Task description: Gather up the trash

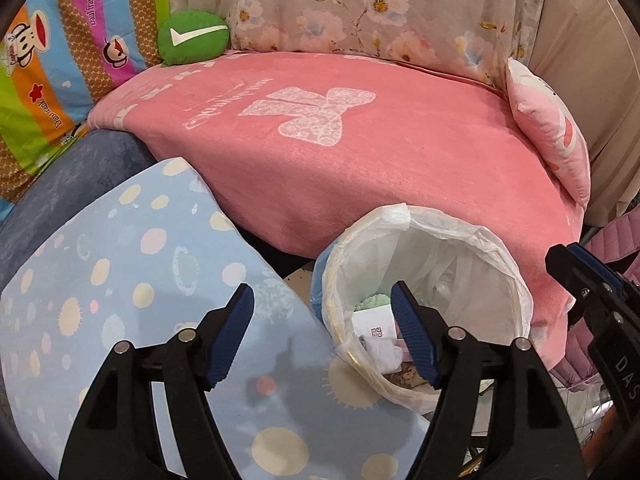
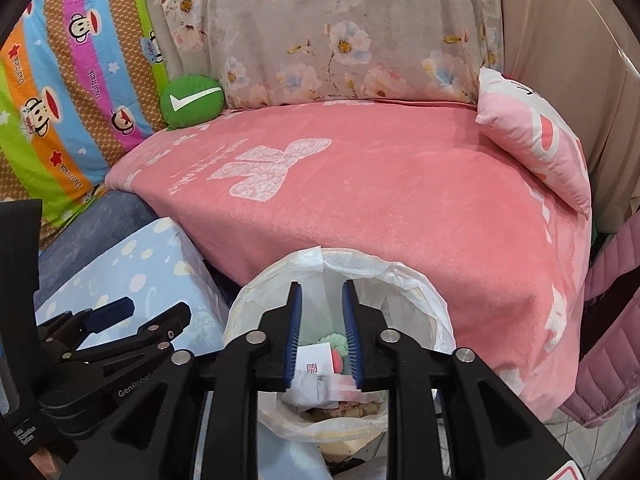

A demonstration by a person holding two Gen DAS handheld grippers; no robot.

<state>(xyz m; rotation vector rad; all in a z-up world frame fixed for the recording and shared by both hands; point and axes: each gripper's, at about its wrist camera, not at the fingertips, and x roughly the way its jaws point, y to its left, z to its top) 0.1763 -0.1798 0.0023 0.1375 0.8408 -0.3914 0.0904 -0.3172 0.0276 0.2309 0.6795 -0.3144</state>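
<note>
A small bin lined with a white plastic bag (image 1: 480,276) (image 2: 404,280) stands on the floor against the pink-covered seat. Inside lie a white paper with a red mark (image 1: 374,328) (image 2: 316,364), a green wad (image 2: 334,338) and other crumpled scraps. My left gripper (image 1: 322,292) is open over the bin's left rim and the blue cushion, with nothing between its pads. My right gripper (image 2: 322,284) hangs above the bin mouth, its jaws a little apart and gripping nothing; a blurred white and pink scrap (image 2: 338,392) shows below them. Each gripper appears at the edge of the other's view.
A pink blanket (image 1: 360,160) covers the seat behind the bin. A blue dotted cushion (image 1: 140,280) lies at left, and a green round cushion (image 1: 192,36) and a pink pillow (image 1: 552,128) sit at the back. A pink quilted item (image 2: 612,320) is at right.
</note>
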